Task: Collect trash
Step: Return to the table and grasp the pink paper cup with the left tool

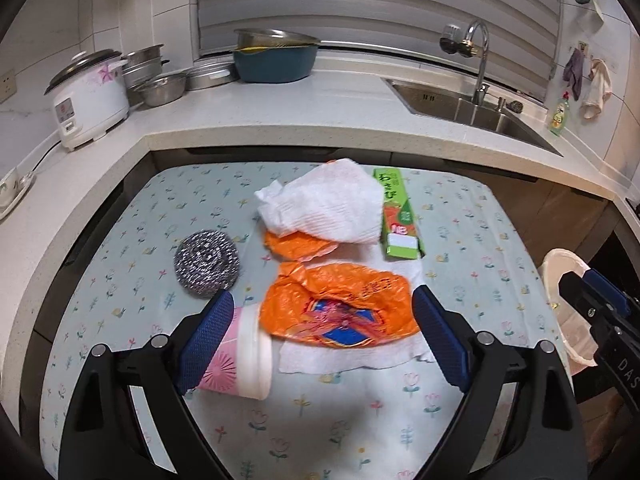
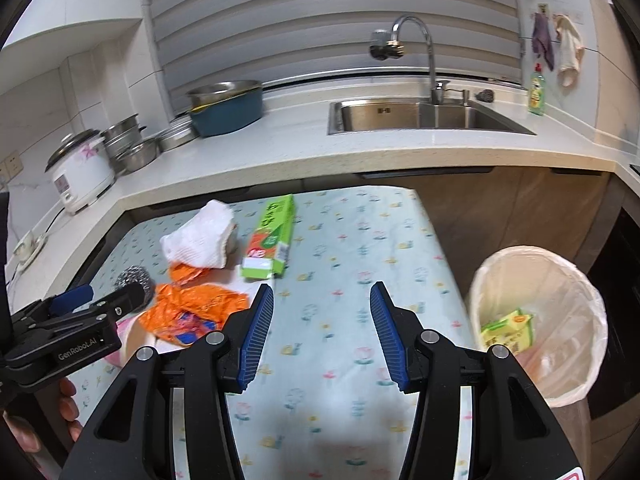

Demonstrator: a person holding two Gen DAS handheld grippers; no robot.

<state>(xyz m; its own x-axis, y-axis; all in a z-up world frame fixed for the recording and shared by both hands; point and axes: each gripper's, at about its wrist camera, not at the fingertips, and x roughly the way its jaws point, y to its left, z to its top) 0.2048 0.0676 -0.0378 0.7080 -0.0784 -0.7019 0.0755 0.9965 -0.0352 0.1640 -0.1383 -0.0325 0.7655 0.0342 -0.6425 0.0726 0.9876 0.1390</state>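
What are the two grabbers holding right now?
Nothing. The left gripper stands open around the crumpled orange plastic wrapper, pads not touching; the right gripper is open over bare tablecloth.

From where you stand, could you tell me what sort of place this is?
Most likely a home kitchen: a steel sink with faucet, a rice cooker on the countertop.
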